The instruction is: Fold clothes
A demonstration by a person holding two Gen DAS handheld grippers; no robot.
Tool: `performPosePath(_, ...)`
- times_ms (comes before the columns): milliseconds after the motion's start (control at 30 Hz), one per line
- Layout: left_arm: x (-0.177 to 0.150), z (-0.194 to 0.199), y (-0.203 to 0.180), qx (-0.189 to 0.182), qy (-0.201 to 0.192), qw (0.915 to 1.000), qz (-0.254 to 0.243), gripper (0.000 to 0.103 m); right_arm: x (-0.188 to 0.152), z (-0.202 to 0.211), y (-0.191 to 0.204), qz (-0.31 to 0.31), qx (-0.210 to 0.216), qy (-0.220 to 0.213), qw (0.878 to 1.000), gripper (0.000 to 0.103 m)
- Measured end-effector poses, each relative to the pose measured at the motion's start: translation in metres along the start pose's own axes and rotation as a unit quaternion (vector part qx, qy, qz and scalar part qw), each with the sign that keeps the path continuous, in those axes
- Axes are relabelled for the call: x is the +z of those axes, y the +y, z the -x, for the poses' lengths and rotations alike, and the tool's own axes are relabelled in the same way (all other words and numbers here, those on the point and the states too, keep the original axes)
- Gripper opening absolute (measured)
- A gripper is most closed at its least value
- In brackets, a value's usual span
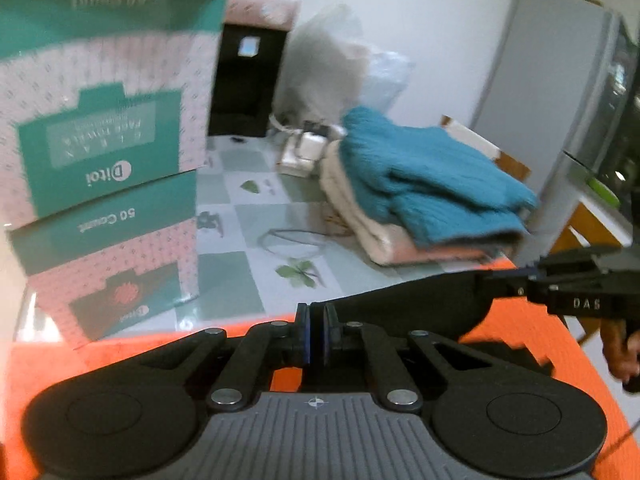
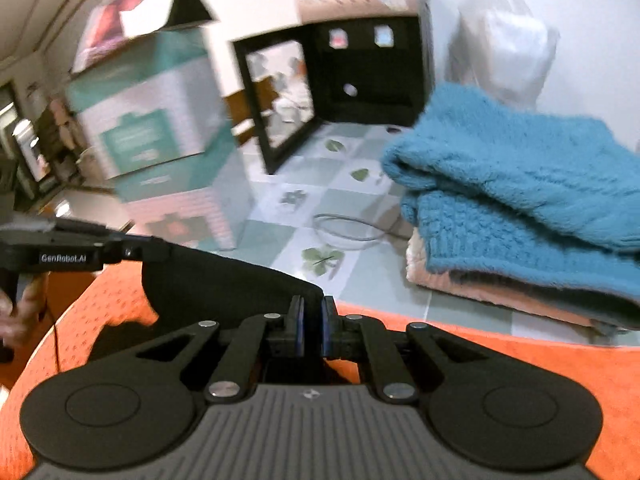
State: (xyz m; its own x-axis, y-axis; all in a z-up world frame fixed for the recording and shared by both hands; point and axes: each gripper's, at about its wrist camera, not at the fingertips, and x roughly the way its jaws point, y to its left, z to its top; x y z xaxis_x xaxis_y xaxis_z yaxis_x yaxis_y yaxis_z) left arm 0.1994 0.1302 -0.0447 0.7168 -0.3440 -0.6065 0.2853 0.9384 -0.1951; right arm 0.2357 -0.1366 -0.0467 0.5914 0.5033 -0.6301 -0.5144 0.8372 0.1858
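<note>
A black garment (image 1: 420,304) hangs stretched between my two grippers above an orange cloth (image 1: 520,340). My left gripper (image 1: 316,320) is shut on one end of its upper edge. My right gripper (image 1: 494,280) comes in from the right and pinches the other end. In the right wrist view, my right gripper (image 2: 312,316) is shut on the black garment (image 2: 224,280), which runs left to my left gripper (image 2: 154,249). The orange cloth (image 2: 520,360) lies below. Both views are blurred by motion.
A folded teal knit sweater (image 1: 420,176) (image 2: 520,184) tops a beige and pink pile (image 1: 384,236) (image 2: 480,284) on the leaf-patterned table (image 1: 240,280). Stacked teal and pink boxes (image 1: 100,140) (image 2: 160,120) stand left, with a black open box (image 1: 248,80) (image 2: 360,72) and a plastic bag (image 1: 328,68) behind.
</note>
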Motion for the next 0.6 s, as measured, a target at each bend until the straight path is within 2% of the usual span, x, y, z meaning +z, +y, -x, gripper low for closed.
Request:
performPosePath(133,-0.027,0.035,-0.024,-0.008,0.008,0.9994,-0.034,0.008,-0.028,0.04,0.028,0.045,0.0,0.003,0.999,0.009)
performPosePath(267,-0.062,0.051,-0.036,-0.012,0.034,0.998,-0.052,0.008,-0.065,0.065,0.054,0.095,-0.007,0.016,0.995,0.009)
performPosePath(400,-0.1,0.052,-0.045,-0.002,0.072,0.9944,-0.078,0.009,-0.106,0.071,0.071,0.131,-0.015,0.035,0.991,0.009)
performPosePath(600,-0.143,0.043,-0.056,0.027,0.126,0.9816,-0.141,0.01,-0.148,0.067,0.078,0.141,-0.035,0.082,0.986,0.01)
